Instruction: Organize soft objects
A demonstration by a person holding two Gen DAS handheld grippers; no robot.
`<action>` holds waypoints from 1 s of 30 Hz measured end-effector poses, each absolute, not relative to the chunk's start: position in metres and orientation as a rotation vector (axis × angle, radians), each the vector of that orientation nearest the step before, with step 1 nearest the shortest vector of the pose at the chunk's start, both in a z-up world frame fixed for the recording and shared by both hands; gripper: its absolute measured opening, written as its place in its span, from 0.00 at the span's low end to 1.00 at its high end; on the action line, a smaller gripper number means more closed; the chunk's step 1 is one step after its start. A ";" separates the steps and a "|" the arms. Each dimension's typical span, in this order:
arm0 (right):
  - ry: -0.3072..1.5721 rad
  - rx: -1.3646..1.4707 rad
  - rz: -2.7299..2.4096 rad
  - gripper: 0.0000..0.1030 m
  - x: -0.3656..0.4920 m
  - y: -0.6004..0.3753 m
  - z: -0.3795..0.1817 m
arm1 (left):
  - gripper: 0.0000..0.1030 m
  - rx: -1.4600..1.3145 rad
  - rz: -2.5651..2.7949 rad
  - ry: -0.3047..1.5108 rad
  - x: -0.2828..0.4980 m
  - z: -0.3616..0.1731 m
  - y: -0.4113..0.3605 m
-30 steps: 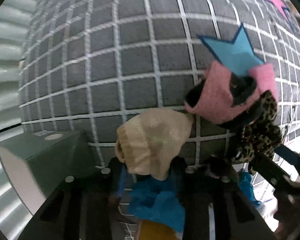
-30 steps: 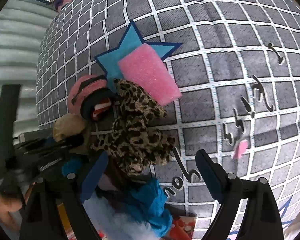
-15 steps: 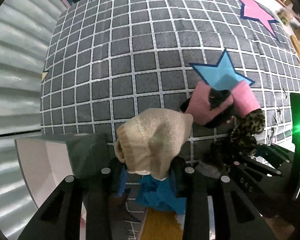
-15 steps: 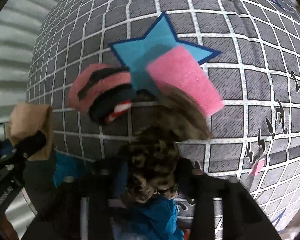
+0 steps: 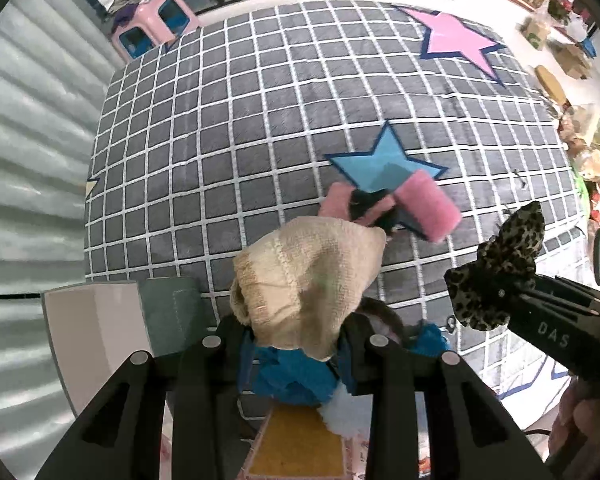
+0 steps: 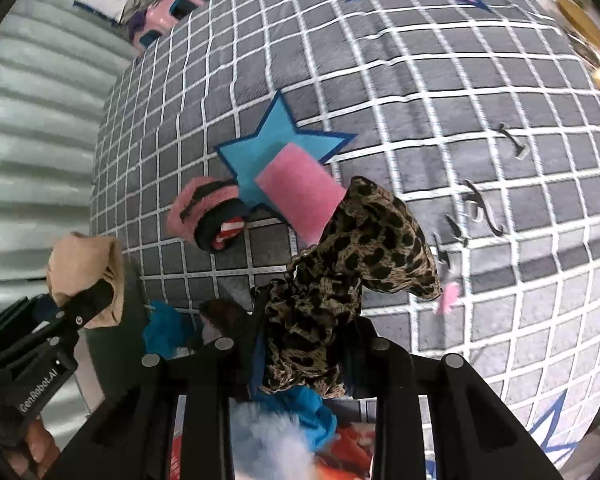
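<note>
My left gripper (image 5: 296,340) is shut on a cream knit sock (image 5: 304,276) and holds it above the rug; it also shows in the right wrist view (image 6: 84,276). My right gripper (image 6: 304,344) is shut on a leopard-print cloth (image 6: 352,280), lifted off the rug, also seen at the right of the left wrist view (image 5: 496,276). A pink sponge (image 6: 300,192) and a pink-and-black rolled sock (image 6: 208,216) lie on the rug by the blue star (image 6: 276,136). A blue cloth (image 5: 296,376) lies below the grippers.
A grey checked rug (image 5: 260,120) covers the floor. A green-grey box (image 5: 100,328) stands at lower left. A pink stool (image 5: 156,24) sits at the far corner. Corrugated wall on the left; clutter along the right edge (image 5: 588,152).
Both grippers have risen higher above the rug. The right gripper, open a second ago, closed on the leopard cloth and lifted it off the pile. The left kept hold of the cream sock.
</note>
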State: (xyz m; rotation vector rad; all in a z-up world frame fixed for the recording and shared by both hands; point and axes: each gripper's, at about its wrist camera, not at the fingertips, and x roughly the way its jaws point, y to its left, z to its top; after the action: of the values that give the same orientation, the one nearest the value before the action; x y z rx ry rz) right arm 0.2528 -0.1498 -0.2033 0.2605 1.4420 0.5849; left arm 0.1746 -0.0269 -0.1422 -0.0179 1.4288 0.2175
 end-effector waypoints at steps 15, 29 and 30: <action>1.353 0.247 0.599 0.30 0.231 -0.180 -0.153 | 0.36 -0.027 0.200 1.340 0.133 -0.100 -0.030; 1.209 0.129 0.598 0.30 0.180 -0.187 -0.094 | 0.36 -0.049 0.192 1.251 0.076 -0.056 -0.033; 1.207 0.129 0.596 0.30 0.177 -0.186 -0.093 | 0.36 -0.045 0.188 1.251 0.072 -0.055 -0.033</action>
State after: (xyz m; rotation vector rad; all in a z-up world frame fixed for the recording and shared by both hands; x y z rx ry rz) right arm 0.1771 -0.1865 -0.0929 0.1292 1.2071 0.5964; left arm 0.0722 -0.0334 -0.0553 -0.0450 1.2507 0.1879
